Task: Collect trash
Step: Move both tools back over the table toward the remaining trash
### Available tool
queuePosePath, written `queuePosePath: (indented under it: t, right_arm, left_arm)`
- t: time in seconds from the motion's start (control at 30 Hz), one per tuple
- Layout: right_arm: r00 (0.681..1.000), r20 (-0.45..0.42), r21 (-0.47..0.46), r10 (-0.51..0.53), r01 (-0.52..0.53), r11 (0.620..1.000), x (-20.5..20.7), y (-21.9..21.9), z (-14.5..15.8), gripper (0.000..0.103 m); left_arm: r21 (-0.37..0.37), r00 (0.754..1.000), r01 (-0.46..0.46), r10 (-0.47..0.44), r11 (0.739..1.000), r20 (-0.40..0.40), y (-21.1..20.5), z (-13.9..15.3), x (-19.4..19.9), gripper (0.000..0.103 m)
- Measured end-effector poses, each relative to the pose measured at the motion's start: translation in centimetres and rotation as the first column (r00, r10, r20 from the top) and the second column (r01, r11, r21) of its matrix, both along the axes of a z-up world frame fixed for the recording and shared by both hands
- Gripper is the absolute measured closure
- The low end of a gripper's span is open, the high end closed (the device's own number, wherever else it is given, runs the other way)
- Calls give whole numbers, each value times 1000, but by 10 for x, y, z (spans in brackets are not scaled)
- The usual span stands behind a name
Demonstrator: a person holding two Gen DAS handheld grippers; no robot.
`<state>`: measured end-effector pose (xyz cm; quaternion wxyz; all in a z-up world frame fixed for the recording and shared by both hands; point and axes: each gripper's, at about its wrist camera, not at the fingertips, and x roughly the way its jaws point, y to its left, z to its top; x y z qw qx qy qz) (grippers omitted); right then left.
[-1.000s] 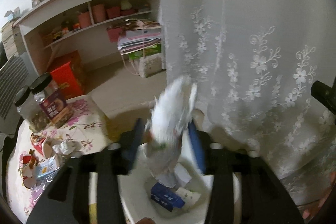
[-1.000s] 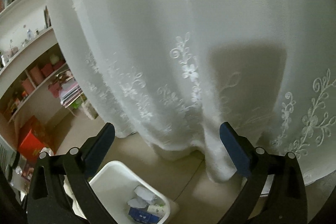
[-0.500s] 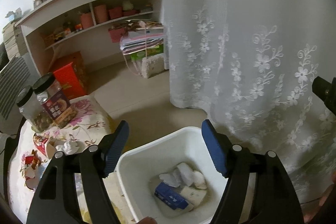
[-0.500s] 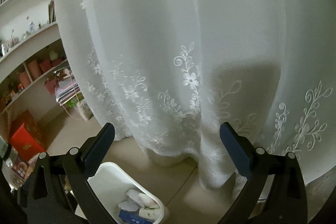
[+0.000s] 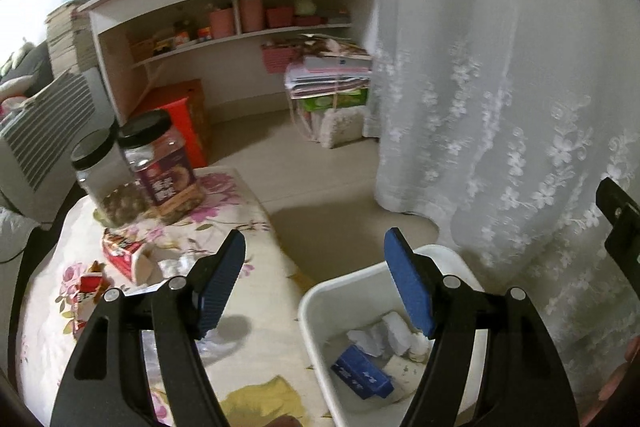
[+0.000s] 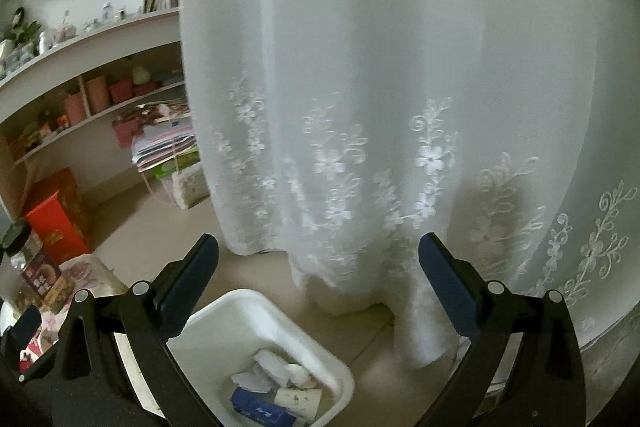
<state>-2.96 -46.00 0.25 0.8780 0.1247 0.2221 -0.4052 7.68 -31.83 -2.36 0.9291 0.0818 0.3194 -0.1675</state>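
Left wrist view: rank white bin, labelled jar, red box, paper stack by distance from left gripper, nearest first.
1. White bin, just below the left gripper, right side.
2. Labelled jar, on the table, left.
3. Red box, floor behind the jar.
4. Paper stack, by the shelves.

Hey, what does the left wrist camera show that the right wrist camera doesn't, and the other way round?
Only the left wrist view shows the tabletop litter: a red snack packet, crumpled paper and a clear-lidded jar beside the labelled jar. Only the right wrist view shows the curtain hem pooling on the floor behind the bin. Both show the white bin with the blue box inside, the shelves and the red carton. Both grippers, left and right, are open and empty.
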Motion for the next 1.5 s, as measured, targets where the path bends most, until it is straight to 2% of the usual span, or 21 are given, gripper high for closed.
queuePosePath:
  t: [0.43,0.67,0.83,1.1,1.5]
  right_arm:
    - [993,-12,-61,115,-116,991,36,63,0,7]
    - [985,-19,-64,171,-172,983,54,95,-2,7]
    - [978,-30,-65,207,-209,976,67,118,-5,7]
    - [960,-48,-56,274,-277,959,90,162,-10,7]
    - [930,-65,-1,362,-363,932,113,215,-20,7]
  left_arm:
    - [5,995,-99,99,995,17,64,7,19,32]
    - [-6,987,-158,158,987,16,103,4,25,32]
    - [-32,974,-228,228,973,-16,137,0,35,32]
    - [-37,953,-302,302,953,-20,185,3,44,32]
    - [-17,918,-397,397,918,-26,249,0,50,32]
